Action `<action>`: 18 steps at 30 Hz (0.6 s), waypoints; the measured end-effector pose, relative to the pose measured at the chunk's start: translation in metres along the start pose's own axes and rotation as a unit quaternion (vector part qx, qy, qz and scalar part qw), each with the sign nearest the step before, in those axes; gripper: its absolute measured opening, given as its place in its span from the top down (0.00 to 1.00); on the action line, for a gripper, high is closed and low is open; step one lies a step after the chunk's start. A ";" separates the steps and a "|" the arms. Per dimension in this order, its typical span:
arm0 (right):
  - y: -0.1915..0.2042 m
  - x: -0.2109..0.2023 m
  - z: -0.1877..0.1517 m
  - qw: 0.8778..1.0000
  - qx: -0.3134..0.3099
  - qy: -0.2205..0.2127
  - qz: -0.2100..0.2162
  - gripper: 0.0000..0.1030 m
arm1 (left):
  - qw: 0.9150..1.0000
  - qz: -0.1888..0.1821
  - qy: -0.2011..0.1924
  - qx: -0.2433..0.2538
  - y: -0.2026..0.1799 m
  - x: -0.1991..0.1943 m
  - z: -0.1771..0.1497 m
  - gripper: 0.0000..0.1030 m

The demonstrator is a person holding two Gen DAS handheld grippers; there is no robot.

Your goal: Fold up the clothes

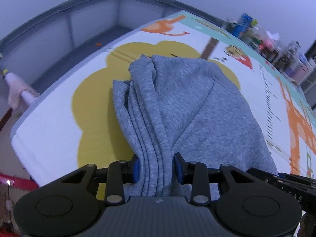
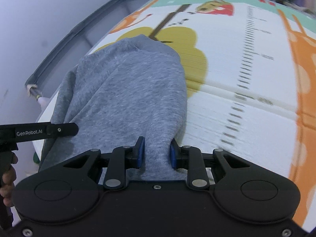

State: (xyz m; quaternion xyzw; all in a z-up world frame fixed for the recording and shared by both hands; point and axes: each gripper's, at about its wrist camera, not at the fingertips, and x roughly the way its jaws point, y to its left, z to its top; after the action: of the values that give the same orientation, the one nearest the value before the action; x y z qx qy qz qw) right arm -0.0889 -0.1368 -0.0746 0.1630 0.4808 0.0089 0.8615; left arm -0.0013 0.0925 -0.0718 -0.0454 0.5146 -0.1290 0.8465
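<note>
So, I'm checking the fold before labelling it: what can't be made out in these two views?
- Grey sweatshirt: its near edge is hidden under each gripper's body in both wrist views.
- Shelf clutter: blurred and small, left wrist view; items unreadable.
- Mat print: motion-blurred, right wrist view.
- Person's hand: cut off by the left edge, right wrist view.

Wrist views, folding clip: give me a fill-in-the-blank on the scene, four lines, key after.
1. Both grippers are shut on a ____ garment.
2. The left gripper pinches several stacked ____ of the fabric.
3. The garment lies on a mat, over a large ____ patch.
4. The pads on the right gripper are ____.

Missing words: grey; layers; yellow; blue
</note>
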 end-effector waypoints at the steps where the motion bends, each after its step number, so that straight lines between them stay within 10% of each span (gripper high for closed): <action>1: 0.003 0.003 0.003 1.000 -0.006 0.002 0.003 0.77 | 1.000 0.004 -0.001 -0.007 0.004 -0.001 0.000 0.64; 18: 0.034 0.052 0.059 0.993 -0.108 0.019 0.035 0.77 | 0.998 0.033 -0.003 -0.047 0.017 -0.011 -0.009 0.64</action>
State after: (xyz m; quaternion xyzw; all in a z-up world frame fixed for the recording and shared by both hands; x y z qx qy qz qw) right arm -0.0067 -0.1114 -0.0791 0.0855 0.4876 0.0946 0.8637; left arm -0.0116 0.1127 -0.0702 -0.0688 0.5186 -0.0760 0.8488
